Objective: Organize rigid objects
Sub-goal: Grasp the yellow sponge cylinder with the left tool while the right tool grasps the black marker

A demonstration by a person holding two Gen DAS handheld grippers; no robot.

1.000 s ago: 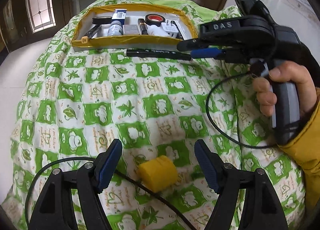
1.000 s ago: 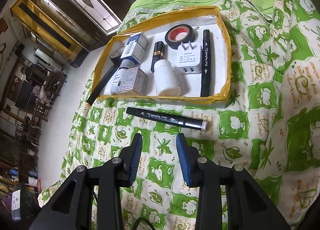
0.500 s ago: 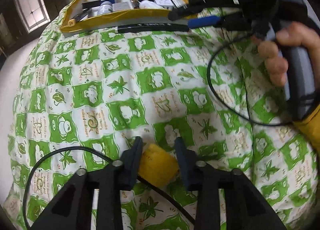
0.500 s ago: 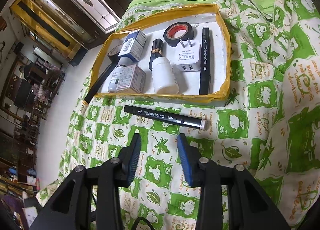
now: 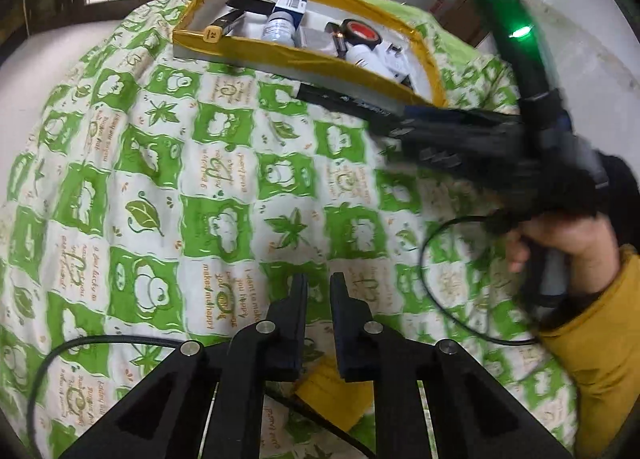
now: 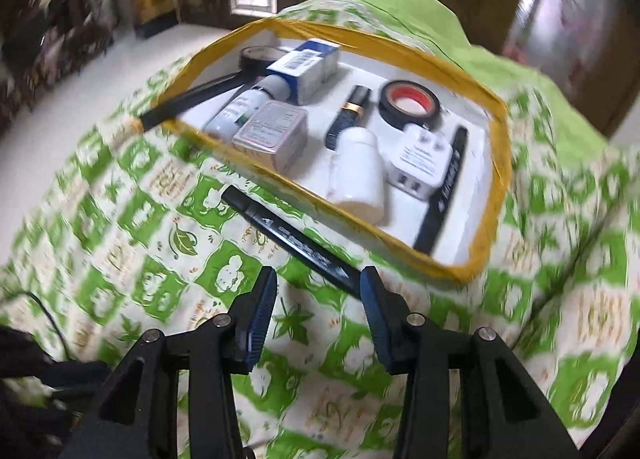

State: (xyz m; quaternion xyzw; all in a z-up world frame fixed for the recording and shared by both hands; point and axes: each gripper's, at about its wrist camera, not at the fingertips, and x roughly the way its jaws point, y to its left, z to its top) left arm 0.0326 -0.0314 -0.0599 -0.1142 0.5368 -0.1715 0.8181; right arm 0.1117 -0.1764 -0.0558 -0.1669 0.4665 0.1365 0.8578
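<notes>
Markers, bottles, tape and a charger lie in the yellow-rimmed tray [image 6: 494, 179] well ahead of the right claw [image 6: 318, 299], while one black marker [image 6: 288, 237] lies loose on the quilt [image 6: 160, 219] just before that claw, its near end reaching the tip of the claw's right finger. The right claw tilts steeply down, its blue-padded jaws opening, with only quilt between them and the marker's end at the edge of the gap. The left claw [image 5: 319, 291] also points steeply down; its black jaws are pressed nearly together with nothing visible between the tips, and a yellow cylinder [image 5: 332, 391] sits under the fingers near their base, not gripped as far as shows. A bare hand [image 5: 568, 243] with a mustard sleeve grips the right claw's handle, off to the left claw's right. The tray is shallow, white inside and edged with glossy yellow tape; the quilt is soft, puffy, checked in green and cream. The marker is slim, smooth and printed in white.
</notes>
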